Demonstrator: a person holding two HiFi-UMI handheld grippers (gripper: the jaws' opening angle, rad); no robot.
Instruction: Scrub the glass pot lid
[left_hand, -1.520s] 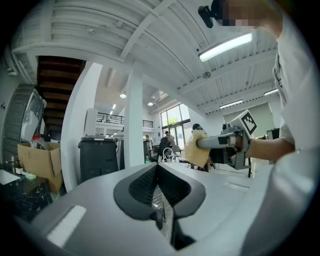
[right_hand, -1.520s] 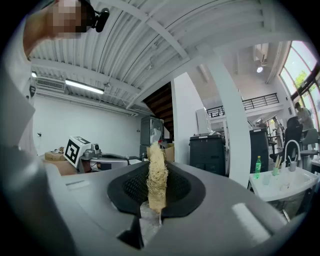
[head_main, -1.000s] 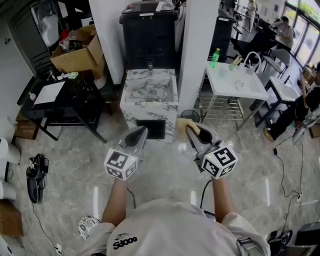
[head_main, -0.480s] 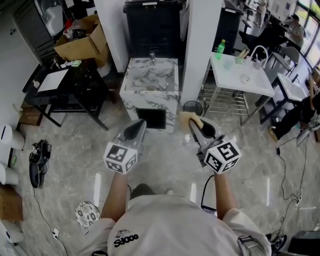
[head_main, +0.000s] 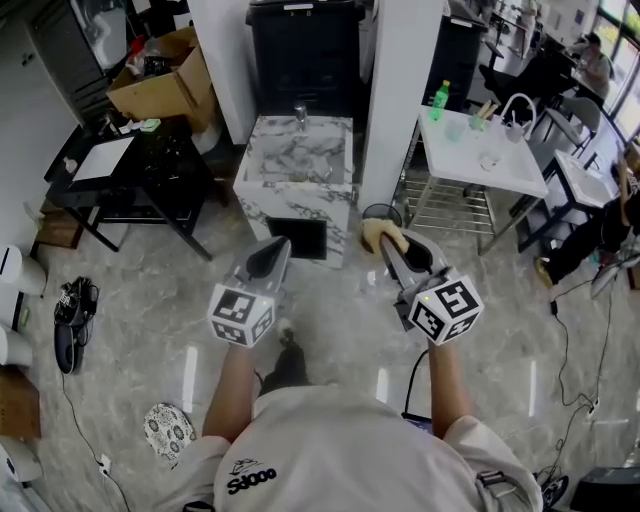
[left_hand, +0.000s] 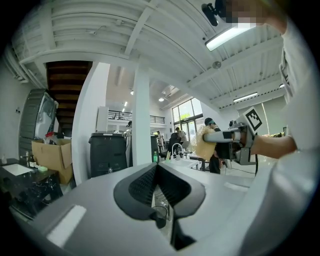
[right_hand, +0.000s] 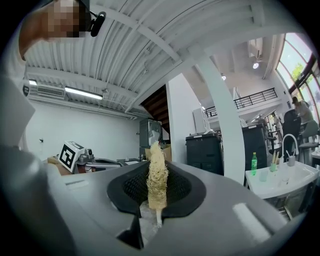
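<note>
I see no glass pot lid in any view. My right gripper (head_main: 386, 240) is shut on a yellow fibrous scrub sponge (head_main: 378, 235), which stands upright between its jaws (right_hand: 156, 175) in the right gripper view. My left gripper (head_main: 271, 254) is held level beside it, jaws closed together with nothing showing between them (left_hand: 156, 167). Both are held in the air above the marble floor, a little short of a marble sink counter (head_main: 293, 190) with a faucet (head_main: 300, 112). In the left gripper view, the right gripper (left_hand: 212, 136) and its sponge (left_hand: 204, 146) appear at the right.
A white pillar (head_main: 395, 100) rises right of the sink, a black cabinet (head_main: 305, 55) behind it. A white table (head_main: 480, 165) carrying a green bottle (head_main: 440, 98) stands at right. A black table (head_main: 140, 170) and a cardboard box (head_main: 165, 85) stand at left. Cables lie on the floor.
The person has stepped forward: the sink counter and floor have shifted in the head view and a foot now shows below. Both grippers keep the same pose and the sponge stays gripped.
</note>
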